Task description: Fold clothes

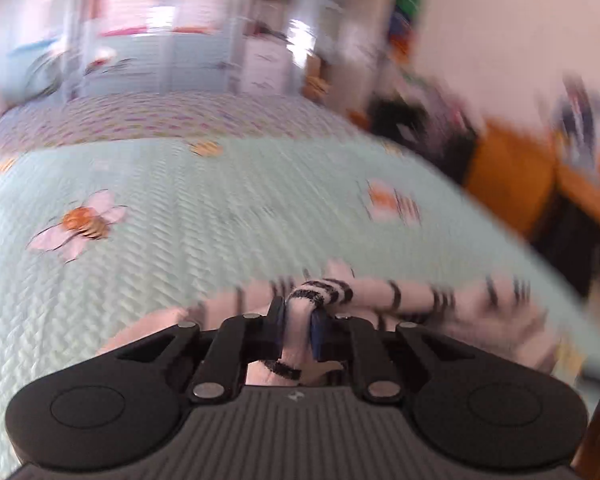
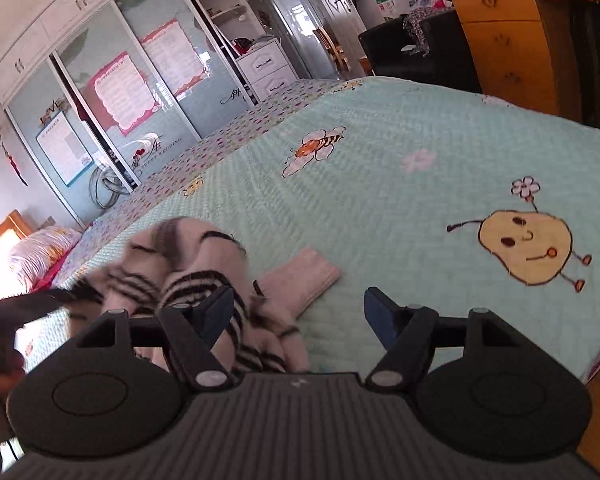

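A bedroom is showing around a bed (image 2: 380, 152) that is wearing a pale green quilted cover with stitched bees, small flowers and a pear-shaped cartoon figure (image 2: 526, 246). Behind it, a wardrobe (image 2: 112, 80) with sliding glass doors is carrying pink-bordered posters whose text is too small to read; the decals "LOVE" and "SWEET WEDDING" are readable on the glass. A white drawer unit (image 2: 266, 66) and an orange wooden cabinet (image 2: 504, 36) are standing along the far side.

The left claw (image 1: 298, 330) is pinching a fold of a pink sweater with black stripes (image 1: 380, 294), bunched fabric passing between its two blue pads; that view is blurring heavily. In the right view the sweater (image 2: 196, 272) is lying crumpled near the bed's front edge, partly lifted. A folded pink cloth (image 2: 306, 274) is lying flat just beside it. The right claw (image 2: 298, 310) is hanging spread wide over the cover, gripping nothing.
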Action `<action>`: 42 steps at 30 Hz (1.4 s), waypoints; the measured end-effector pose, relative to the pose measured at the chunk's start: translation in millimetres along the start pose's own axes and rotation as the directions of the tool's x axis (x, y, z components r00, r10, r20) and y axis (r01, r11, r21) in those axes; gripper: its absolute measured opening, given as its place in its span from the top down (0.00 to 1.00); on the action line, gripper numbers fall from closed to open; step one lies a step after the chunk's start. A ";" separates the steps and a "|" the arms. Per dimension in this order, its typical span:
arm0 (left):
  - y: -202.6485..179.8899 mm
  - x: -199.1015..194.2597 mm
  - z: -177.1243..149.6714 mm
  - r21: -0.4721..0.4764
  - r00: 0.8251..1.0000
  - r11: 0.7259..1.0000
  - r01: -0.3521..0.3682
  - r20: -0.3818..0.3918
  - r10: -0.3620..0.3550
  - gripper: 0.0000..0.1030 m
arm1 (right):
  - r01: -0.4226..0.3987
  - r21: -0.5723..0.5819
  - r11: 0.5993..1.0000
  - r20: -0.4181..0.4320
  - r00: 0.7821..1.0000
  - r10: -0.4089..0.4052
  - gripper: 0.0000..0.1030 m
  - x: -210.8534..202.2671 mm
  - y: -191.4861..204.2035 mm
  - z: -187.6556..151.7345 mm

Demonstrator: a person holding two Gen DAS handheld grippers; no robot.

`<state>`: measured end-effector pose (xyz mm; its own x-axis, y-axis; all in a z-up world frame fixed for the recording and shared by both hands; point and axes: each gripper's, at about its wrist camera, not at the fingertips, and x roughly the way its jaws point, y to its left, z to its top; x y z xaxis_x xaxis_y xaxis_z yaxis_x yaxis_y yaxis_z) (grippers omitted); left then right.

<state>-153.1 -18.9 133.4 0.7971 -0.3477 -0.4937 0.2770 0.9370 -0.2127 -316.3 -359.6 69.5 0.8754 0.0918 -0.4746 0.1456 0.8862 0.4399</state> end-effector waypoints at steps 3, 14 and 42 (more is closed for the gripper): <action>33.7 -39.8 13.7 -0.035 0.972 0.979 -0.203 0.117 0.206 0.90 | -0.030 0.010 1.000 -0.020 0.999 0.030 0.29 1.6 -0.7 -6.4; 110.1 -99.8 -59.6 -0.150 0.908 0.896 -0.418 -0.057 0.414 0.96 | -0.231 -0.184 0.955 -0.216 0.958 0.189 0.24 43.2 69.7 -37.3; -39.4 -81.2 -165.4 0.799 1.000 0.602 -0.009 0.000 0.014 0.57 | -0.330 -0.106 0.938 -0.229 0.926 0.300 0.88 140.5 139.3 29.6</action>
<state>-317.5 -33.0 42.3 0.8011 -0.3346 -0.4963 0.5883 0.5930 0.5498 -159.3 -236.7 86.6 0.7485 0.4552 -0.4822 -0.2015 0.8489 0.4887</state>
